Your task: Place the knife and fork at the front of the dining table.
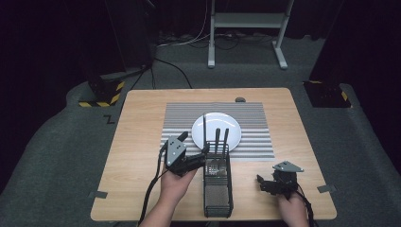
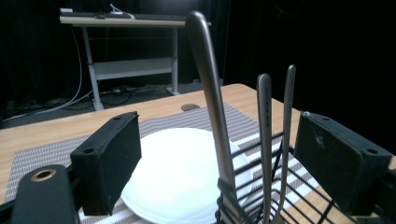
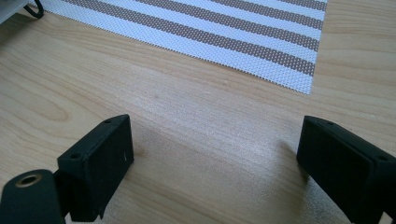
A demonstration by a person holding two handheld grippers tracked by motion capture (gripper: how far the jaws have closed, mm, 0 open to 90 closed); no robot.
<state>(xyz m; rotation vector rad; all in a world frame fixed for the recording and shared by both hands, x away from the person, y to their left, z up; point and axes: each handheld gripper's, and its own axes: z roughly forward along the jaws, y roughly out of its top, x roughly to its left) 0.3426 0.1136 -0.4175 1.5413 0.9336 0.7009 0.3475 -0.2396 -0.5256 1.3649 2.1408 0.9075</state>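
Note:
A black wire cutlery basket [image 1: 218,189] stands near the table's front edge, just below a white plate [image 1: 208,126] on a striped placemat [image 1: 179,118]. Three metal utensil handles rise from the basket: a long curved one [image 2: 210,84] and two shorter ones [image 2: 265,121]. My left gripper [image 1: 204,152] reaches in from the left at the basket's top. Its jaws are open, and in the left gripper view [image 2: 219,140] the curved handle stands between them untouched. My right gripper [image 1: 261,182] rests low to the right of the basket, open over bare wood [image 3: 215,154].
A small dark round object [image 1: 240,100] lies at the table's far edge. Grey tape tabs [image 1: 98,194] mark the front corners. A white desk frame [image 1: 246,21] stands on the floor beyond the table. The placemat's corner [image 3: 224,32] lies ahead of the right gripper.

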